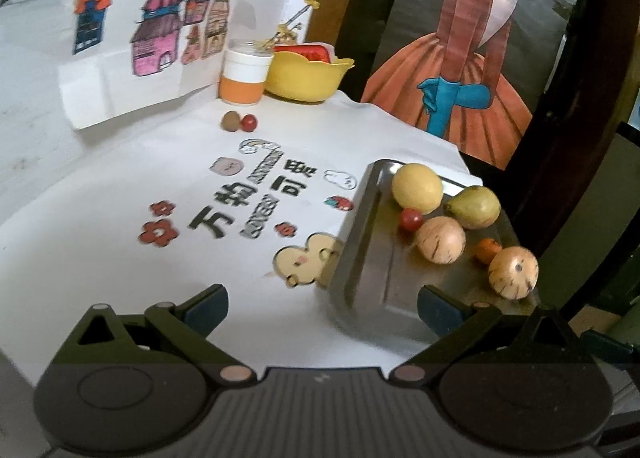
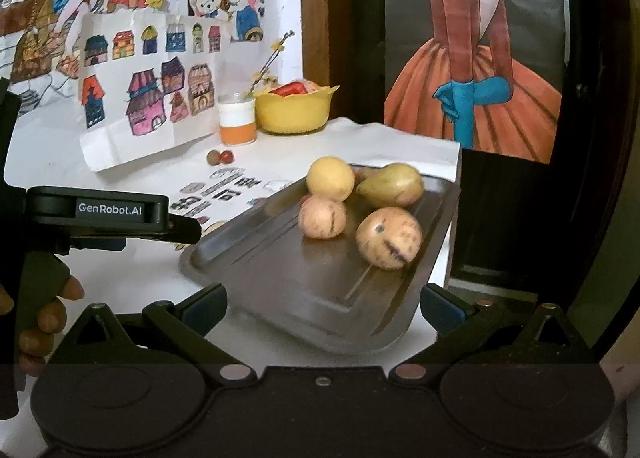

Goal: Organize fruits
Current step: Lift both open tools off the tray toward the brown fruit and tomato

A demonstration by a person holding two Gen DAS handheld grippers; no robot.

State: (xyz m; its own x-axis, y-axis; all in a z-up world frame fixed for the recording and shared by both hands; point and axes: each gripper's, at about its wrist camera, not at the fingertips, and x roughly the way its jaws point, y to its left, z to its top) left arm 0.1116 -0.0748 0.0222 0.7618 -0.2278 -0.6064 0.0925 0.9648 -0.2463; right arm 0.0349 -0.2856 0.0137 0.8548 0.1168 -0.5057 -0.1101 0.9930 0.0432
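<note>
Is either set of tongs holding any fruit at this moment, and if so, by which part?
Nothing is held. The left tongs and right tongs are both open and empty; the fruits lie in the metal tray.

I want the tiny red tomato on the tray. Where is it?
In the left wrist view the small red tomato lies on the metal tray, tucked between the yellow round fruit and the speckled fruit.
</note>
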